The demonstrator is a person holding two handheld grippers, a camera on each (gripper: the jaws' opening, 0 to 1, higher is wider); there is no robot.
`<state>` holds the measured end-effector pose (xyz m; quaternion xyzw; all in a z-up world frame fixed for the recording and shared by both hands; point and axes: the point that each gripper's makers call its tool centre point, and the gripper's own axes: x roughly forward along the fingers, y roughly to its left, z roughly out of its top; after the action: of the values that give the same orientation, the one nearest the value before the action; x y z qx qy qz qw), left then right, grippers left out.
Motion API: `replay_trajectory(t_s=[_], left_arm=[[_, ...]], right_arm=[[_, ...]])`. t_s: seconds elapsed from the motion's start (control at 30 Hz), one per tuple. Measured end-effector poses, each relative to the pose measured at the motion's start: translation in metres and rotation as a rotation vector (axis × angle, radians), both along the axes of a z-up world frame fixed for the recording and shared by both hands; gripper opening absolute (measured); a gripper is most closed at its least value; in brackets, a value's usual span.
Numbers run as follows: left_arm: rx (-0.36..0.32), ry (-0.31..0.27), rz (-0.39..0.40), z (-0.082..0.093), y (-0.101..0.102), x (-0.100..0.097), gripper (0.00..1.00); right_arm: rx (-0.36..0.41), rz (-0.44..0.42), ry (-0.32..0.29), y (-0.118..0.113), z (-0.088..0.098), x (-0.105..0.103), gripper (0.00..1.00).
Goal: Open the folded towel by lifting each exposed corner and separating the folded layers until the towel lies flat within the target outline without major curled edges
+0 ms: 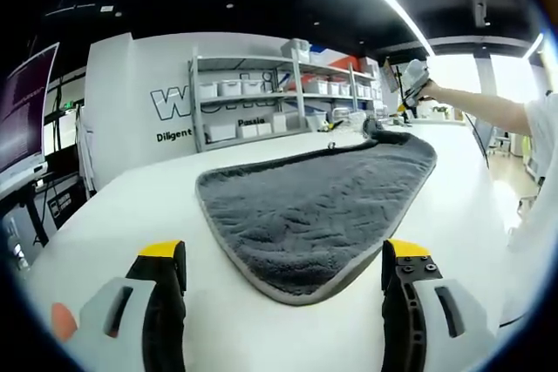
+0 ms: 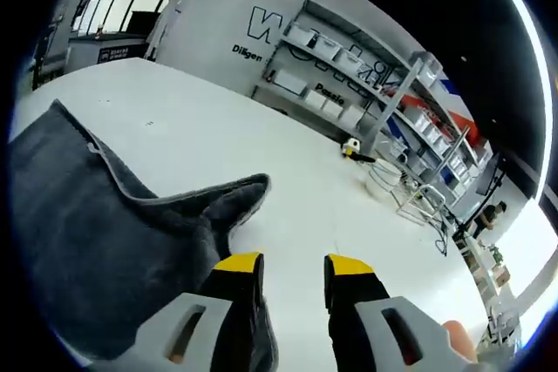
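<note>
towel (image 1: 318,202): grey, plush, lying on the white worktop (image 1: 139,202), far corner raised
feel: looks soft, floppy and light, so it'll probably sag and drape
where to grab: the paler stitched hem near a corner
left gripper (image 1: 283,280): jaws wide apart, nothing held
right gripper (image 2: 292,272): narrow gap, nothing between, right by the raised fold

Fluffy grey cloth towel (image 1: 309,206) on smooth matt white table (image 1: 131,215)
</note>
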<state>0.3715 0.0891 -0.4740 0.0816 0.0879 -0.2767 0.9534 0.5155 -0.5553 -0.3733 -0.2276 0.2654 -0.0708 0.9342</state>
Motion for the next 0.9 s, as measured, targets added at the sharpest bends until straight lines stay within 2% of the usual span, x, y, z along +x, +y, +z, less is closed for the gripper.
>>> replay_trajectory(t_s=[0.23, 0.43, 0.63, 0.77, 0.9], left_arm=[[0.004, 0.002, 0.004, -0.001, 0.0, 0.0, 0.92], [0.007, 0.004, 0.004, -0.001, 0.0, 0.0, 0.92], [0.008, 0.004, 0.006, -0.001, 0.001, 0.0, 0.92], [0.008, 0.006, 0.005, -0.002, 0.001, 0.0, 0.92], [0.012, 0.006, 0.002, -0.002, 0.0, 0.0, 0.92]], right_arm=[[-0.003, 0.043, -0.007, 0.002, -0.002, -0.012, 0.3], [0.044, 0.09, -0.036, 0.003, -0.003, -0.026, 0.34], [0.213, 0.185, -0.097, 0.019, -0.012, -0.046, 0.38], [0.335, 0.246, -0.143, 0.034, -0.014, -0.057, 0.46], [0.403, 0.301, -0.174, 0.046, -0.013, -0.073, 0.51]])
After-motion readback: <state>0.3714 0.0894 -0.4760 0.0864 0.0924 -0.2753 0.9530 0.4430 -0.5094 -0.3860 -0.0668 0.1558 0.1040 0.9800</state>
